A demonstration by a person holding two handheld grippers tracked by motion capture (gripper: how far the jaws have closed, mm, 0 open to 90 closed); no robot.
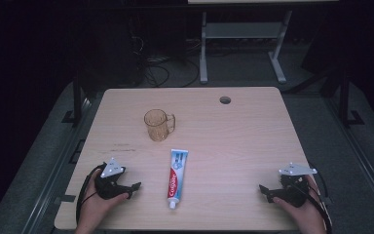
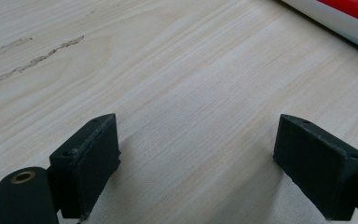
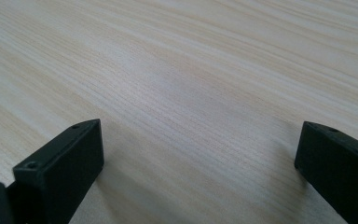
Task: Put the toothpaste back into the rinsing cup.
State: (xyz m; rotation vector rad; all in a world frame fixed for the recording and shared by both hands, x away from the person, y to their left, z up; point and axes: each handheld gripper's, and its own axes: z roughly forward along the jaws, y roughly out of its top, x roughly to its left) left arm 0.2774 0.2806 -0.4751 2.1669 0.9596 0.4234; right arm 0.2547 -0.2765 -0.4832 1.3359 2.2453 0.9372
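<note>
Wood table [image 1: 233, 146]: tube [image 1: 177, 177] lies near the near edge, mug [image 1: 158, 125] farther off.
Tube axis: near to far, cap toward the person.
Left gripper [image 1: 132, 187]: jaws apart, empty, just left of the tube; the nearer one.
Right gripper [image 1: 264, 190]: jaws apart, empty, well right.

"Colgate" (sideways) on toothpaste box [image 1: 177, 177].

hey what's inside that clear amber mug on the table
Nothing that shows: the mug stands upright on the table, and through its clear wall and open top it looks empty. The very bottom is too small to judge. The toothpaste tube lies apart, nearer the person.
</note>
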